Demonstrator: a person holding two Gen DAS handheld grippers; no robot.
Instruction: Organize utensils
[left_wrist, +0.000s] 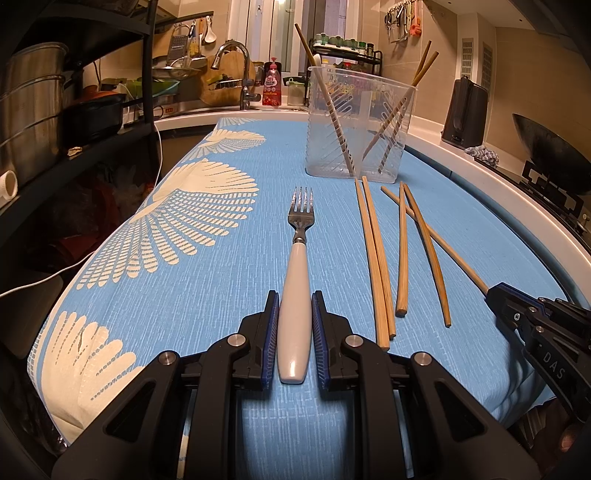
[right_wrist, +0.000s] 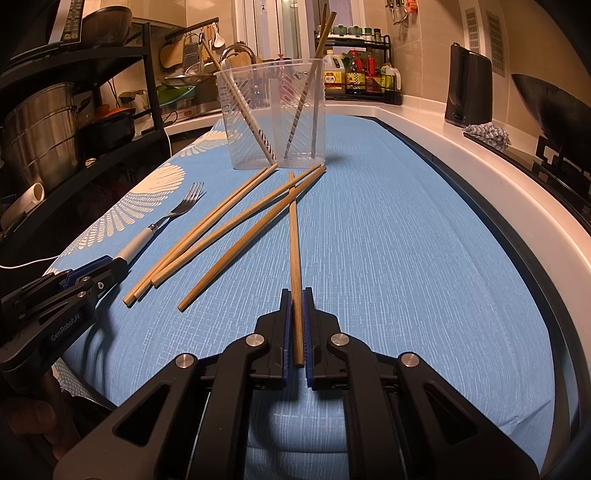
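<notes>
The left gripper (left_wrist: 294, 310) pinches the fork (left_wrist: 297, 258) by its white handle, the blue pads (left_wrist: 271, 332) pressed against both sides of it. The fork lies flat on the blue cloth (left_wrist: 184, 295), tines toward the holder (left_wrist: 360, 125), just short of it and to its left.

The right gripper (right_wrist: 297, 306) is closed on one chopstick (right_wrist: 294, 236), its pads (right_wrist: 286, 325) squeezing the thick end. That stick runs straight ahead toward the holder, its tip ending near the holder's base and crossing over another loose stick there.

Four more loose chopsticks (right_wrist: 221, 229) lie on the cloth in front of the holder, fanned out from near its base back toward the grippers, between the fork and the gripped stick. Two of them lie side by side, touching; the other two lie apart and angled.

The holder is clear plastic with two compartments and stands upright at the far end of the cloth. Its left compartment has a chopstick and a white spoon leaning in it; its right compartment holds two chopsticks leaning the other way
</notes>
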